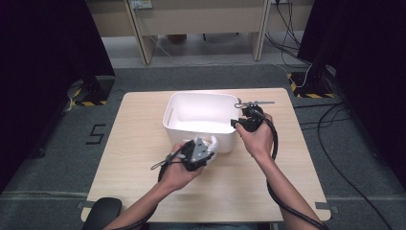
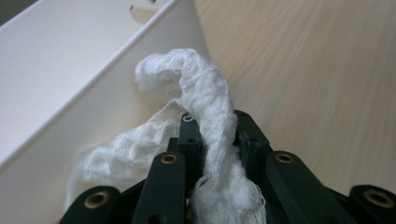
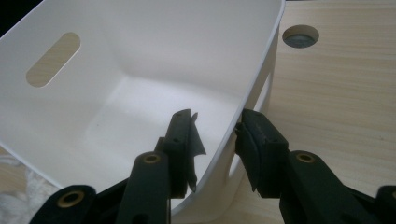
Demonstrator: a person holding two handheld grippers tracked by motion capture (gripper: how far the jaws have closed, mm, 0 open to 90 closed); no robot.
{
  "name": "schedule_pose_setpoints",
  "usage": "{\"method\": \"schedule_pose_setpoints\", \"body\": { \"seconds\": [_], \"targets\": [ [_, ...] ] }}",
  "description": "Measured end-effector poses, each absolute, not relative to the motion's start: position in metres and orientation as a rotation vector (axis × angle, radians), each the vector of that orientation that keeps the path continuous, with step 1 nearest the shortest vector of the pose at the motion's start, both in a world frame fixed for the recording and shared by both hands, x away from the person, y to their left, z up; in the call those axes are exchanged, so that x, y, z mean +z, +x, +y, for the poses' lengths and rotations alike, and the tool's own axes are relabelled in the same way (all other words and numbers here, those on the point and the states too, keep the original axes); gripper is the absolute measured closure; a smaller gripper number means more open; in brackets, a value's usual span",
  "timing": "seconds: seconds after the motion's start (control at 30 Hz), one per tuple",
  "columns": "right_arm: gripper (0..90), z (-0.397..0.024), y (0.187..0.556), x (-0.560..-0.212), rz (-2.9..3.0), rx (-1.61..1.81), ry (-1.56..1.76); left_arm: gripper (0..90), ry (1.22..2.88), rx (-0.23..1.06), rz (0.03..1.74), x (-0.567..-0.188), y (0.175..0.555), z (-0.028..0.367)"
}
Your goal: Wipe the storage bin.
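1. Wooden table (image 1: 143, 143): pale grain, bearing all the rest; small round grommet hole (image 3: 300, 35) in its top, just beyond the bin's far corner as seen in the right gripper view.
2. White plastic bin (image 1: 191, 125): upright near the table's middle, toward its far edge; slot handles cut into the end walls, one (image 3: 52, 59) seen from inside in the right gripper view; interior bare and brightly lit; landmark for everything below.
3. Right gripper (image 1: 242, 123): at the bin's right end wall, carried in the person's right hand (image 1: 258, 139); jaws straddling the rim, one inside the bin, the other outside; released, a gap showing between each pad and the wall (image 3: 252, 88); cable trailing back along the forearm toward the table's near edge.
4. Left gripper (image 1: 203, 153): just outside the bin's near wall, close to its near right corner, held in the left hand (image 1: 179, 175); jaws clenched on the white cloth, pads pressed tight into it.
5. White cloth (image 2: 205, 107): loosely woven, net-like, twisted into a rope where the jaws pinch it; free end curling up past the jaw tips against the outer face of the bin's near wall (image 2: 107, 107); another fold hanging to the side, beside that same wall; outside the bin, not in it.
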State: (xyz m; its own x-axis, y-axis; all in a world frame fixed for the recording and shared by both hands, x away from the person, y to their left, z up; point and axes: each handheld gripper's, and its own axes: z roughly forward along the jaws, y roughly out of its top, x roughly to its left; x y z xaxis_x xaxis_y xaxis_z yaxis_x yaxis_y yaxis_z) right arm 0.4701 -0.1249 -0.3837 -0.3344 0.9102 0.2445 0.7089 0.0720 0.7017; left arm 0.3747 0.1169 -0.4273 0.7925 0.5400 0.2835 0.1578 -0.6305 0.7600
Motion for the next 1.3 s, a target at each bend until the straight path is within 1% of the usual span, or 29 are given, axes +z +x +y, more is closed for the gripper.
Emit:
{"method": "schedule_pose_setpoints", "body": {
  "seconds": [0.1, 0.33, 0.47, 0.5, 0.53, 0.63, 0.67, 0.77, 0.87, 0.93, 0.97, 1.0, 1.03, 1.07, 1.17, 1.2, 1.3],
  "targets": [
    [64.6, -0.125, 0.472, -0.384, 2.089, 1.119, 1.638, 75.2, 2.204, 0.652, 0.581, -0.426, 0.372, 0.148],
    [65.0, -0.124, 0.474, -0.386, 2.087, 1.107, 1.643, 75.2, 2.156, 0.742, 0.746, -0.425, 0.370, 0.208],
    [68.0, -0.124, 0.474, -0.387, 2.092, 1.091, 1.649, 75.2, 2.115, 0.801, 0.846, -0.420, 0.368, 0.242],
    [68.0, -0.124, 0.474, -0.387, 2.092, 1.091, 1.649, 75.2, 2.115, 0.801, 0.846, -0.420, 0.368, 0.242],
    [68.7, -0.124, 0.475, -0.387, 2.092, 1.094, 1.671, 75.2, 2.099, 0.826, 0.892, -0.419, 0.370, 0.258],
    [69.8, -0.125, 0.476, -0.386, 2.094, 1.089, 1.680, 75.2, 2.069, 0.865, 0.945, -0.417, 0.378, 0.276],
    [70.4, -0.125, 0.477, -0.386, 2.093, 1.091, 1.694, 75.2, 2.055, 0.875, 0.981, -0.416, 0.381, 0.279],
    [73.6, -0.126, 0.479, -0.385, 2.113, 1.080, 1.675, 75.1, 2.036, 0.890, 1.007, -0.415, 0.393, 0.285],
    [81.1, -0.129, 0.484, -0.382, 2.146, 1.058, 1.633, 75.0, 2.045, 0.905, 1.004, -0.415, 0.406, 0.285],
    [84.1, -0.131, 0.488, -0.381, 2.165, 1.061, 1.614, 74.9, 2.042, 0.902, 1.009, -0.415, 0.411, 0.285],
    [83.4, -0.132, 0.488, -0.380, 2.171, 1.066, 1.604, 74.9, 2.051, 0.903, 1.004, -0.414, 0.414, 0.284],
    [79.8, -0.133, 0.486, -0.377, 2.163, 1.105, 1.595, 74.9, 2.053, 0.911, 0.973, -0.414, 0.422, 0.283],
    [78.3, -0.135, 0.483, -0.373, 2.152, 1.130, 1.561, 74.9, 2.055, 0.894, 0.989, -0.415, 0.424, 0.282],
    [78.1, -0.138, 0.478, -0.368, 2.140, 1.140, 1.537, 74.9, 2.051, 0.897, 0.968, -0.416, 0.428, 0.281],
    [79.0, -0.148, 0.467, -0.359, 2.121, 1.169, 1.509, 74.9, 2.061, 0.881, 0.954, -0.418, 0.431, 0.280],
    [81.6, -0.158, 0.455, -0.355, 2.104, 1.169, 1.520, 74.9, 2.060, 0.867, 0.960, -0.421, 0.431, 0.277],
    [85.3, -0.169, 0.442, -0.361, 2.145, 1.151, 1.562, 74.9, 2.058, 0.835, 0.956, -0.424, 0.429, 0.275]
  ]
}}
